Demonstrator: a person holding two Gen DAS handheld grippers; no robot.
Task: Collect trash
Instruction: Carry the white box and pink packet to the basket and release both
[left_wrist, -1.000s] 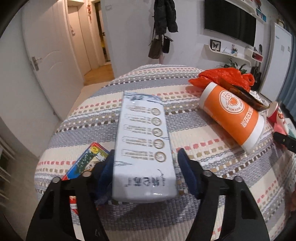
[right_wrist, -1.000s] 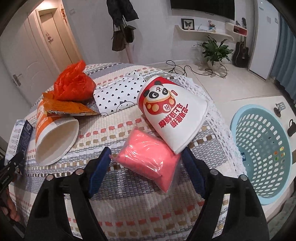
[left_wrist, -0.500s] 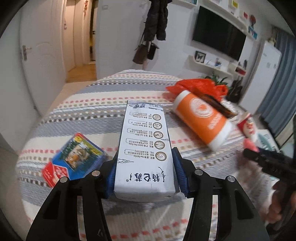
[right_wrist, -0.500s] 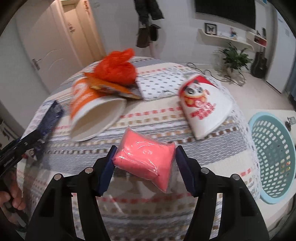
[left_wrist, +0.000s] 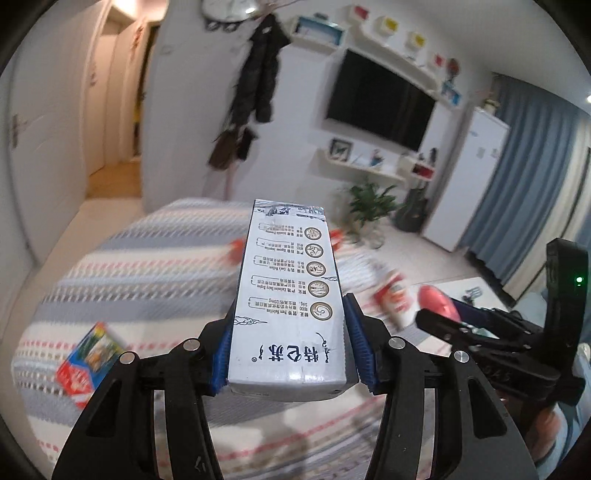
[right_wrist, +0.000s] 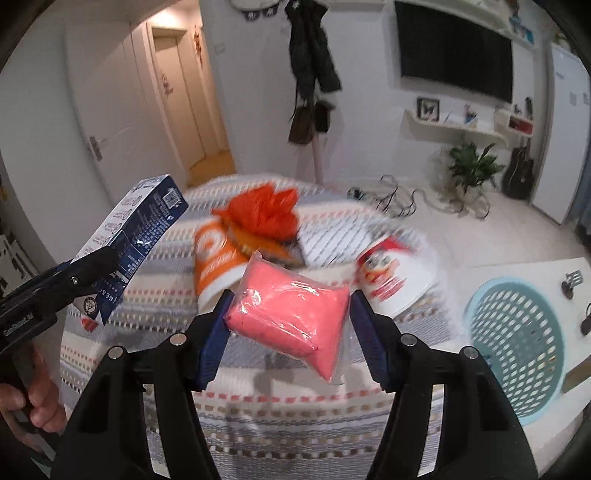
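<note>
Bedspread motion-blurred, panda cup smeared, basket cut off

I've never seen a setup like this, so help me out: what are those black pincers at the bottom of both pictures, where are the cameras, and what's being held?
There is no robot here. A person holds a hand-held gripper in each hand, and each one carries a wide-angle camera looking forward along its two fingers. That is why black arms with blue pads fill the bottom of both pictures.

The left gripper is shut on a milk carton, lifted off the bed. The right gripper is shut on a pink packet, also lifted. Each camera catches the other gripper at its edge.

On the striped blanket lie an orange cup, an orange bag, a panda cup and a small colourful box. A light blue basket stands to the right, probably for the trash.
</note>
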